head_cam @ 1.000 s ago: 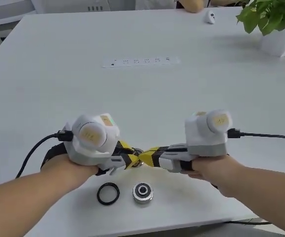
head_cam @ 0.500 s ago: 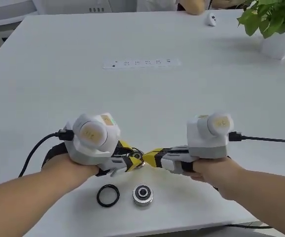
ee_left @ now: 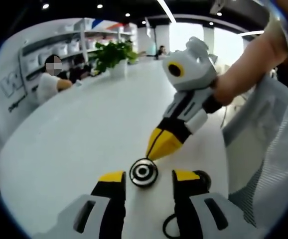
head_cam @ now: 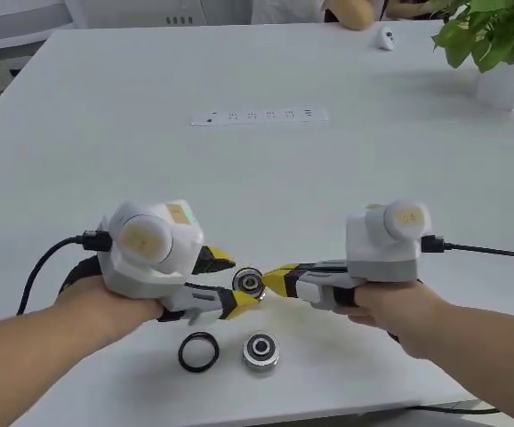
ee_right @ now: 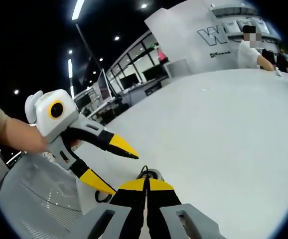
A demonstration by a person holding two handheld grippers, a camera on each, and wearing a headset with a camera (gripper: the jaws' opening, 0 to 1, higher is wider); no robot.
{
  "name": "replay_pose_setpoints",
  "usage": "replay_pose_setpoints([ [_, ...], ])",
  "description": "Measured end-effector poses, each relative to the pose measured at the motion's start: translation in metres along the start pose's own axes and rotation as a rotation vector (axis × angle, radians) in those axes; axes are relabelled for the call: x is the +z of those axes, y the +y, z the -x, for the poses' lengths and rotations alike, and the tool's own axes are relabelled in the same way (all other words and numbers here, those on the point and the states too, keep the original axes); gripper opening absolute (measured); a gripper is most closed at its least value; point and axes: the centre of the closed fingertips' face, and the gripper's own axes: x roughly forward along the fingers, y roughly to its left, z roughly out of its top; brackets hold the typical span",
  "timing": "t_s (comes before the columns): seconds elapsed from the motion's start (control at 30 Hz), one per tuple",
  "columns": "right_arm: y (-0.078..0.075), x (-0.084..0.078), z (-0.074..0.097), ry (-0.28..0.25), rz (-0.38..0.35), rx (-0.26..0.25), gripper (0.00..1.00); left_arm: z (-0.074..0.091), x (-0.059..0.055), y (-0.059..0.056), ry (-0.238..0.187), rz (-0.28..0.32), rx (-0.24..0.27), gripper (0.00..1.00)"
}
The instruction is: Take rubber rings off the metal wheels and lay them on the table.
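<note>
Just beyond the loose black ring [head_cam: 198, 350], the right gripper [head_cam: 270, 280] pinches a shiny, dark-rimmed metal wheel [head_cam: 249, 282] between the spread jaws of the left gripper [head_cam: 241, 279].

The head view looks forward and down on the white table [head_cam: 239, 178] from just above the work. The left gripper view sits low, facing the right gripper [ee_left: 156, 147] close ahead; the right gripper view faces back at the left gripper [ee_right: 123, 173]. All three share the metal wheel [head_cam: 248, 283] between them
</note>
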Motion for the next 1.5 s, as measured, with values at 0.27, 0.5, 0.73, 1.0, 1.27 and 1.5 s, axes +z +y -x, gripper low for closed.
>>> replay_pose_setpoints([
  [0.27, 0.011, 0.007, 0.002, -0.018, -0.008, 0.031, 0.0, 0.02, 0.005, -0.005, -0.039, 0.031, -0.014, 0.49],
  [0.5, 0.019, 0.012, 0.002, -0.028, -0.01, 0.059, 0.0, 0.039, 0.007, -0.008, -0.061, 0.041, -0.013, 0.55],
  [0.73, 0.03, 0.013, 0.0, -0.026, -0.004, 0.091, 0.0, 0.056, 0.006, -0.003, -0.074, 0.051, 0.007, 0.6],
  [1.0, 0.039, 0.013, -0.002, -0.02, -0.003, 0.12, 0.0, 0.076, 0.004, 0.001, -0.09, 0.063, 0.034, 0.64],
  [1.27, 0.053, 0.013, -0.004, -0.006, -0.001, 0.159, 0.0, 0.096, -0.006, 0.004, -0.087, 0.094, 0.062, 0.68],
  [1.5, 0.068, 0.017, -0.005, -0.001, 0.005, 0.2, 0.0, 0.11, -0.012, 0.006, -0.096, 0.115, 0.077, 0.71],
])
